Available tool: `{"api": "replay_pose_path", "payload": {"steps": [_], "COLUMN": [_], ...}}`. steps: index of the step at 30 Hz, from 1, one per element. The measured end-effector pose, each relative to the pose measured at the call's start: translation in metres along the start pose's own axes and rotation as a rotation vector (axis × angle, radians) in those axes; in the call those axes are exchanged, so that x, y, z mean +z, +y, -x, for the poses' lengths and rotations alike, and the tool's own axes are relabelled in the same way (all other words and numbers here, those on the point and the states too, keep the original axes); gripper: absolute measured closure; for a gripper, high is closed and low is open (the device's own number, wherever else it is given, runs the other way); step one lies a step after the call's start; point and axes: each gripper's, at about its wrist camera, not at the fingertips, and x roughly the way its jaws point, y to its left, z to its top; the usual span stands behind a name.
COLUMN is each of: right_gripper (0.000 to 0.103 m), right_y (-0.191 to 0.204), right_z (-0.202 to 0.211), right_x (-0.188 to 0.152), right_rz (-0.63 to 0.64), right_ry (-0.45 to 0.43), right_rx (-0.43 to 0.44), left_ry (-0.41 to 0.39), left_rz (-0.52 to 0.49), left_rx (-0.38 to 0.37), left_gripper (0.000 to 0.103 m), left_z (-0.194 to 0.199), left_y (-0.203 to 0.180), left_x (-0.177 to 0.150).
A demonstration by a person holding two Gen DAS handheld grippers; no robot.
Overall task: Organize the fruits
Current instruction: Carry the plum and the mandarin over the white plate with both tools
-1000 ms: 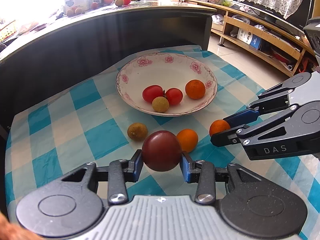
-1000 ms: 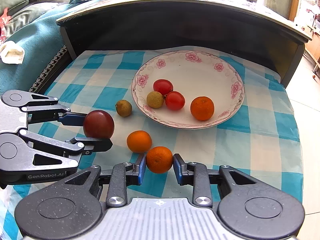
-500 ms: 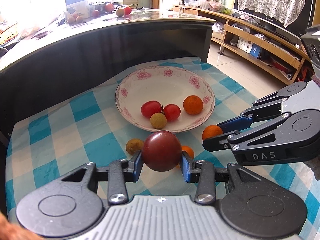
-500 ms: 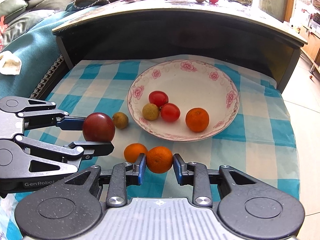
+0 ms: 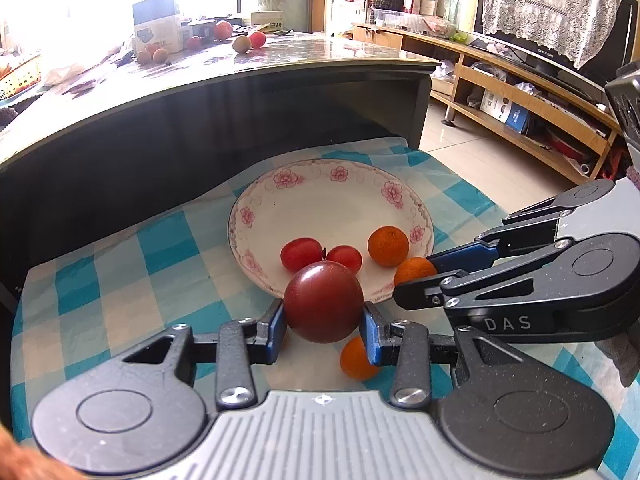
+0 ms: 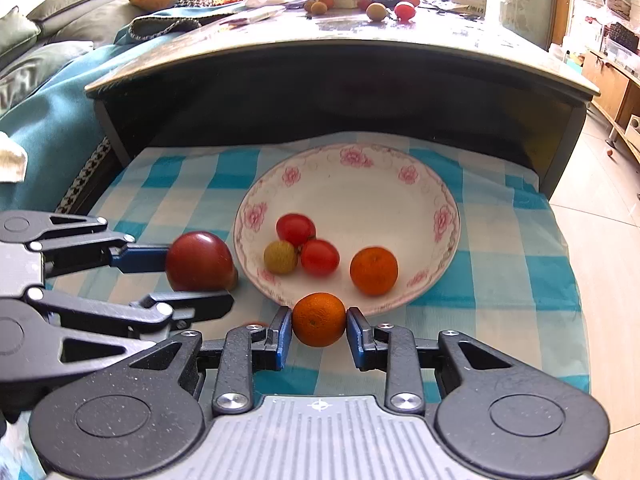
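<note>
My left gripper [image 5: 323,320] is shut on a dark red tomato [image 5: 323,302], held above the checked cloth just short of the flowered plate [image 5: 320,208]. From the right wrist view this tomato [image 6: 199,262] hangs left of the plate [image 6: 360,192]. My right gripper [image 6: 319,326] is shut on a small orange [image 6: 319,319] at the plate's near rim. In the plate lie two red cherry tomatoes [image 6: 295,229], a yellowish round fruit [image 6: 281,256] and another orange [image 6: 374,271]. One loose orange [image 5: 357,358] rests on the cloth under the left fingers.
A blue and white checked cloth [image 5: 120,280] covers the low surface. Behind the plate rises a dark table [image 5: 200,128] whose glass top carries a box [image 5: 156,26] and several fruits. A wooden shelf unit [image 5: 520,92] stands at the right, a teal blanket [image 6: 48,120] at the left.
Both grippers have lifted and moved forward toward the plate with their fruits still held. The loose orange and small brown fruit on the cloth have slipped beneath or behind the held fruits.
</note>
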Motion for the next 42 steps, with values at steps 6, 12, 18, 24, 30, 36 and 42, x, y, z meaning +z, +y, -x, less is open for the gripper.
{"api": "replay_pose_path", "payload": {"steps": [6,12,18,24,30,36,42], "right_gripper": [0.078,0.078,0.078,0.077,0.076,0.075,0.074], "right_y": [-0.007,-0.01,-0.013,-0.012,-0.013,-0.01,-0.009], "right_z": [-0.003,-0.009,-0.015,-0.02,-0.026,-0.03,-0.032], "right_x": [0.008,0.014,0.017,0.024,0.033,0.036,0.038], "right_rz": [-0.022,-0.022,-0.019,-0.001,0.01,0.034,0.046], "right_ry": [-0.017,-0.022,-0.024,-0.037,-0.046,-0.057,-0.066], "right_rx": [-0.022,-0.043,-0.053,-0.064,-0.067,-0.087,-0.098], "left_ry": [-0.009,-0.008,-0.005,-0.011,-0.011,-0.009,-0.008], "left_rz": [0.013,0.026,0.034,0.048,0.06,0.077,0.087], "left_rx": [0.017,0.041,0.054,0.07,0.08,0.086,0.089], "left_gripper": [0.056,0.056,0.056,0.056,0.056,0.056,0.056], "left_z": [-0.007,-0.016,-0.023,-0.029,-0.035,-0.041,-0.046], "left_y": [0.0,0.001,0.002,0.007,0.012,0.016,0.018], "left_x": [0.008,0.013,0.015,0.02,0.023,0.025,0.026]}}
